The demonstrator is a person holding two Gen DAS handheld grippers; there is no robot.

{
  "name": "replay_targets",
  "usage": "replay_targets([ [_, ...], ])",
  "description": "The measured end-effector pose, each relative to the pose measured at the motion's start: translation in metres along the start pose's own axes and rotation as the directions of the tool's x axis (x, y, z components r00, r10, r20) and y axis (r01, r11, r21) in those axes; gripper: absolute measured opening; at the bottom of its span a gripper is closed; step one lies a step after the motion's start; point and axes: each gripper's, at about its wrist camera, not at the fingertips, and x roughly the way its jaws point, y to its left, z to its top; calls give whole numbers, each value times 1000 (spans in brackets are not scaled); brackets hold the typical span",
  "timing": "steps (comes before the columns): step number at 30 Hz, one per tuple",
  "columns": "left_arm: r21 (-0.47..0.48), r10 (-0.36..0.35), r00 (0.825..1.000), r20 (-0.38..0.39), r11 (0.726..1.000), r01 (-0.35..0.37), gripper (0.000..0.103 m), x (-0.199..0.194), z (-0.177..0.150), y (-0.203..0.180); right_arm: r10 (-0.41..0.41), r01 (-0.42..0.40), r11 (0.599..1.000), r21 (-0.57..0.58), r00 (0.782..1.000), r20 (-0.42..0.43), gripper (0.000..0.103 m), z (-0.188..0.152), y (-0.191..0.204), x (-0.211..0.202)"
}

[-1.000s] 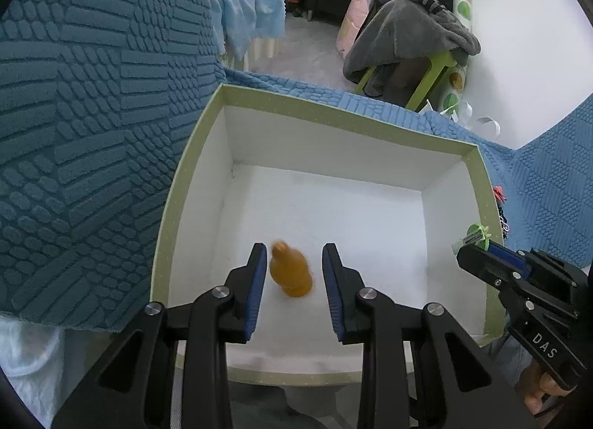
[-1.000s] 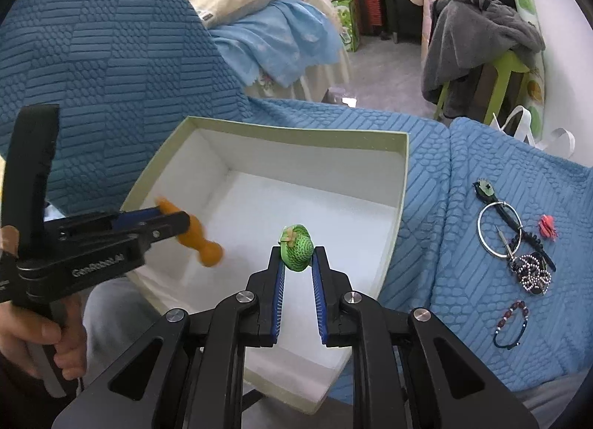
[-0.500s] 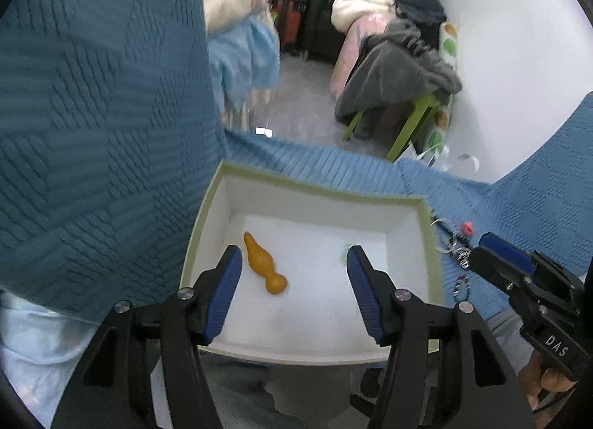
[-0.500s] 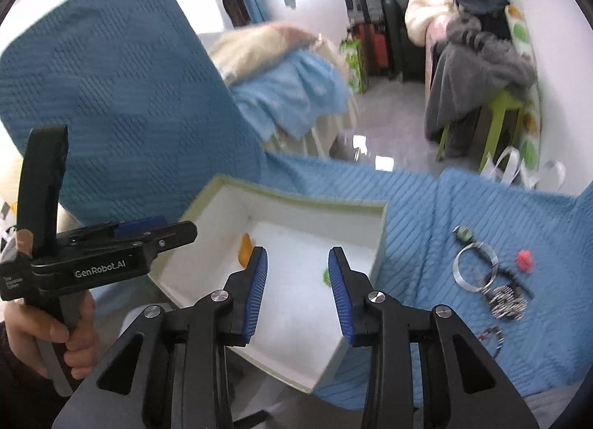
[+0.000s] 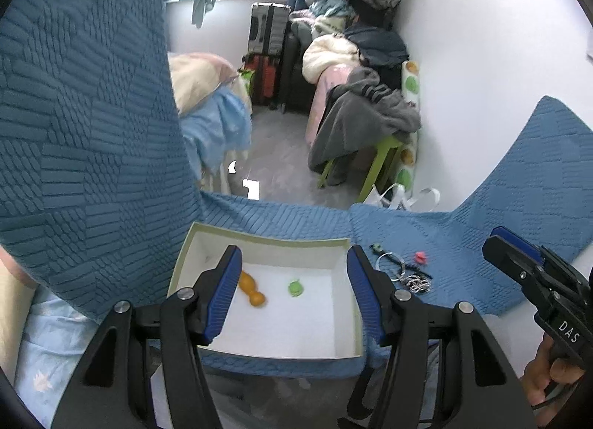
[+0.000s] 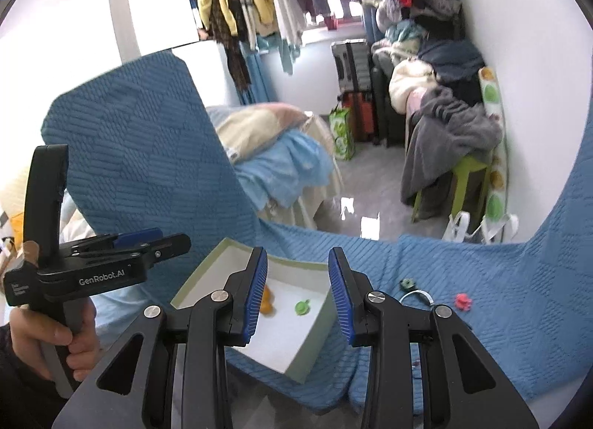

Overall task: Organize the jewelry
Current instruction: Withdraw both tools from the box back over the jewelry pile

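A white box with a pale green rim (image 5: 274, 240) (image 6: 315, 336) sits on the blue quilted cover. Inside it lie an orange piece (image 5: 252, 288) (image 6: 266, 302) and a small green piece (image 5: 295, 287) (image 6: 301, 306). My left gripper (image 5: 294, 299) is open and empty, high above the box. My right gripper (image 6: 296, 295) is open and empty, also raised above the box. To the right of the box lie a metal ring (image 5: 389, 263) (image 6: 417, 295), a green trinket (image 5: 377, 247) (image 6: 407, 283), a red trinket (image 5: 420, 256) (image 6: 463, 301) and a beaded bracelet (image 5: 417, 282).
The blue cover rises on the left (image 5: 85, 132) and right (image 5: 537, 177). Beyond it is a floor (image 5: 281, 177), a bed with blue bedding (image 6: 281, 169), a green stool under grey clothes (image 5: 370, 125), suitcases (image 6: 352, 95). The right gripper also shows in the left wrist view (image 5: 537, 280), the left in the right wrist view (image 6: 111, 258).
Both grippers have let go of their pieces, opened wide and pulled back and up from the box. The orange and green pieces now lie in the box.
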Motion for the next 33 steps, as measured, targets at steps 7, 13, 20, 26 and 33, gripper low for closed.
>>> replay_targets([
  [7,29,-38,999,12,999,37,59,-7,-7,-33,-45,46,999,-15,998,49,32,-5,-14,-31],
  [13,41,-73,997,7,997,73,59,-3,-14,-57,-91,91,996,-10,994,57,32,-20,-31,-44],
  [20,56,-111,993,-26,992,112,59,11,-29,-85,-124,123,992,26,991,44,32,-40,-60,-51],
  [26,63,-140,989,-49,988,143,59,23,-40,-106,-154,153,988,22,987,37,32,-57,-77,-55],
  [33,62,-172,981,-89,982,177,59,45,-58,-126,-185,185,982,33,982,27,32,-80,-98,-50],
])
